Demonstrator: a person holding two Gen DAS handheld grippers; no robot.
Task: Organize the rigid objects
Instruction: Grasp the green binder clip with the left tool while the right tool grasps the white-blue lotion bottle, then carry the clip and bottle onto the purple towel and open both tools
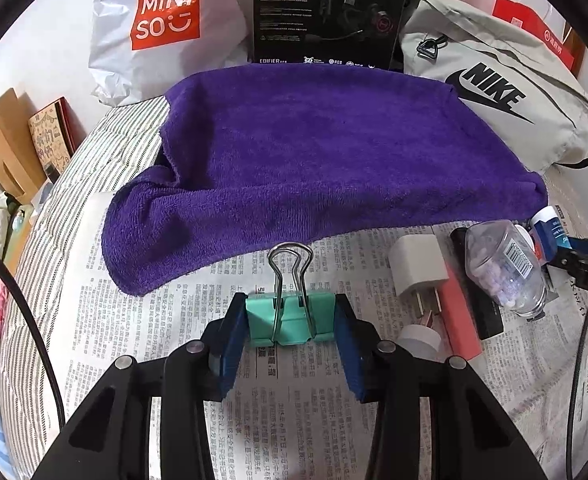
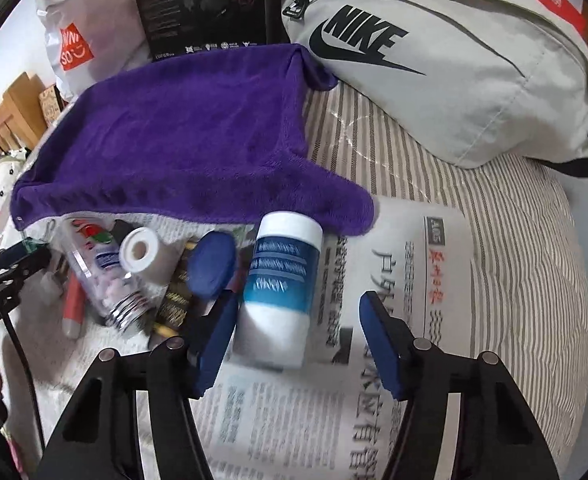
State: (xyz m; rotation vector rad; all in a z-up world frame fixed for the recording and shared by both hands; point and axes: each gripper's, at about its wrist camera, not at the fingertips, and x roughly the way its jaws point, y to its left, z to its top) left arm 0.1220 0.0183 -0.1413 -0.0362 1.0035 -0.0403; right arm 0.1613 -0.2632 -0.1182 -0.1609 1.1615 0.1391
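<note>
Left hand-held gripper (image 1: pixel 290 320) clamped on green binder clip (image 1: pixel 289 318), right hand-held gripper (image 2: pixel 298 320) apart beside blue-white bottle (image 2: pixel 279 280)

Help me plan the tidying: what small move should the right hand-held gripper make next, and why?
Probably shift slightly left and close. The right hand-held gripper is open, and the white-and-blue cylindrical bottle lies on the newspaper against its left finger, off centre. The left hand-held gripper already clamps the green binder clip.

A folded purple terry towel (image 1: pixel 314 152) is hiding the lower edge of a black printed carton (image 1: pixel 328 12), whose top is running off the frame. Motion blur is smearing the clear plastic bottle (image 2: pixel 105 276) beside a white-and-blue cylindrical container (image 2: pixel 279 288).
</note>
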